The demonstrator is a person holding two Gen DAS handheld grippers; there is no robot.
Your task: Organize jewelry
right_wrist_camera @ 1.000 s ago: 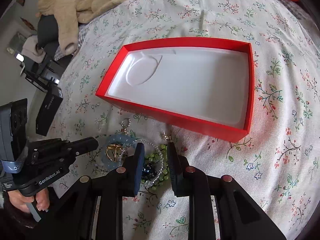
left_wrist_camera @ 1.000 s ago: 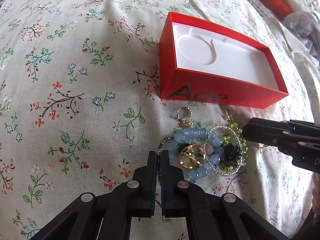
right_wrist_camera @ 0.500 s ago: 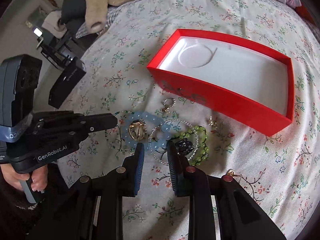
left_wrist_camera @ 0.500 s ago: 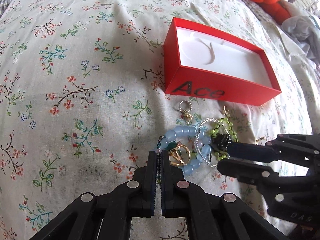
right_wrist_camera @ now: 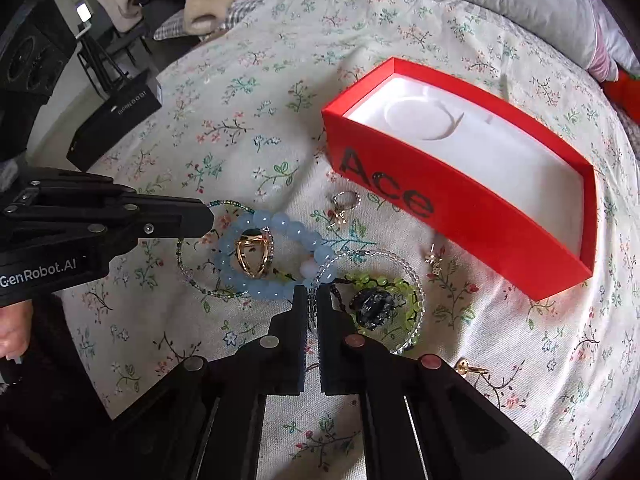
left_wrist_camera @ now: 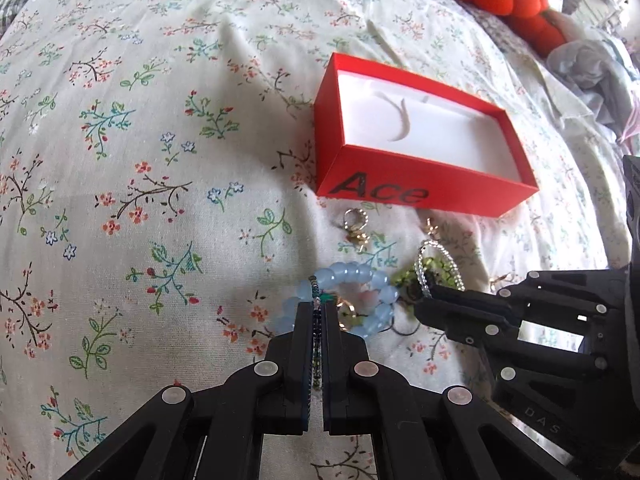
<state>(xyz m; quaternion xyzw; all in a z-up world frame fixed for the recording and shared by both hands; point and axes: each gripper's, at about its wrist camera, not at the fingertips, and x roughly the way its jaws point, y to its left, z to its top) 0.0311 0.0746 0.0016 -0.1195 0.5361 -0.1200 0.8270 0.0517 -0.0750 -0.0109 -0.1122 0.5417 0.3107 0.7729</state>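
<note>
The left gripper (left_wrist_camera: 316, 312), black and two-fingered, is pinching a thin strand of tiny dark green and blue seed beads (left_wrist_camera: 317, 332) between its closed fingers, the strand running down the slit between the pads. In the right wrist view that same strand (right_wrist_camera: 188, 272) is looping out on the flowered bedspread (right_wrist_camera: 248, 92) at about nine o'clock from the jewelry heap. The right gripper (right_wrist_camera: 314, 300) is clamping a thin bracelet of clear glass beads (right_wrist_camera: 400, 260), its fingers pressed together on the strand near its six o'clock edge. Inside that clear loop a green bead bracelet (right_wrist_camera: 384, 284) with a dark faceted stone is lying flat. Just beside it, at nine o'clock, a chunky light blue bead bracelet (right_wrist_camera: 280, 224) is ringing a gold open-work ring (right_wrist_camera: 252, 256). A small silver and gold charm (right_wrist_camera: 344, 206) is resting at twelve o'clock from the blue beads, near the box. The open red cardboard box with a white moulded lining (right_wrist_camera: 460, 208), lettered "Ace" on its side, is sitting at one o'clock from the heap, apart from it. A small silvery earring (right_wrist_camera: 434, 260) is lying just beside the box wall, and a gold hoop (right_wrist_camera: 468, 368) is lying at four o'clock from the right gripper.
</note>
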